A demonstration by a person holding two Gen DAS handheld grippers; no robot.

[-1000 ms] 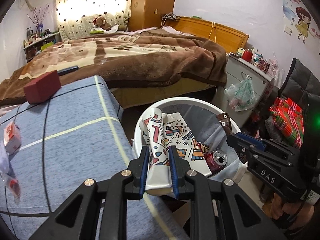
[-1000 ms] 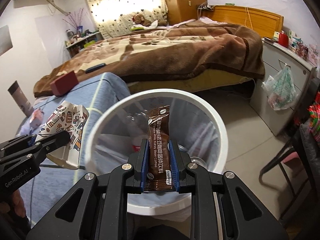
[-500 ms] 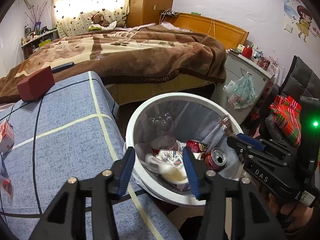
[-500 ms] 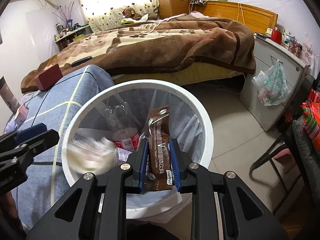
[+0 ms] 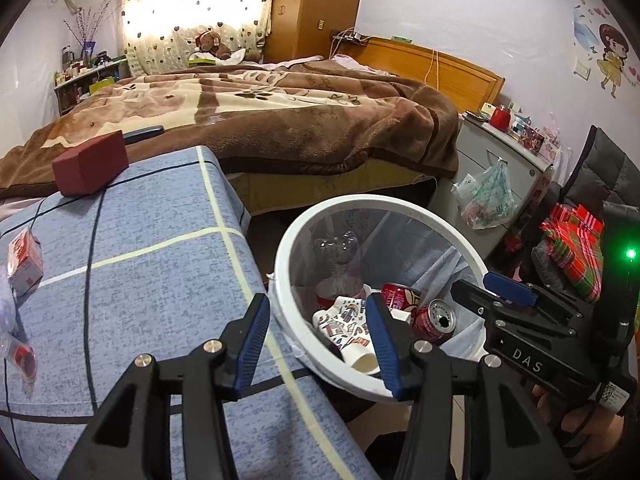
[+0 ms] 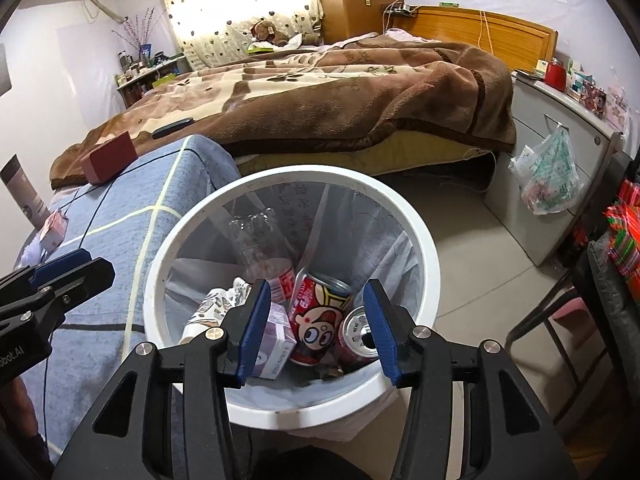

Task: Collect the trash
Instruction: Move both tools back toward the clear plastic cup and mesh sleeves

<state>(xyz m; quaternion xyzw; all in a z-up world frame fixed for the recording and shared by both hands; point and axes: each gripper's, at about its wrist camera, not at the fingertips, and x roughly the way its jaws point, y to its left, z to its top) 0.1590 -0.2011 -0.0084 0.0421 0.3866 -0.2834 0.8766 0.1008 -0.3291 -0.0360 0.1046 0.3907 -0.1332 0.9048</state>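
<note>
Hard to make out: the coffee sachet, no longer showing between the right gripper's pads and lost among the rubbish or hidden behind the fingers. Partly blocking the paper cup in the left view, one blue pad. Cut off at the frame edge, a small carton and a wrapper lying on the blue cover.

Sitting beside that cover, a white bin with a thin liner. Lying inside it: the patterned cup on its side, a clear plastic bottle, a red cartoon can, a second can with its opened top showing, and a purple-and-white box.

Hovering over the bin's near rim, the left gripper, jaws apart and empty. Opening over the bin at this moment, the right gripper's jaws, nothing between them.

Differing from a second ago: cup gone from the left jaws and now resting in the bin; sachet gone from the right jaws.
</note>
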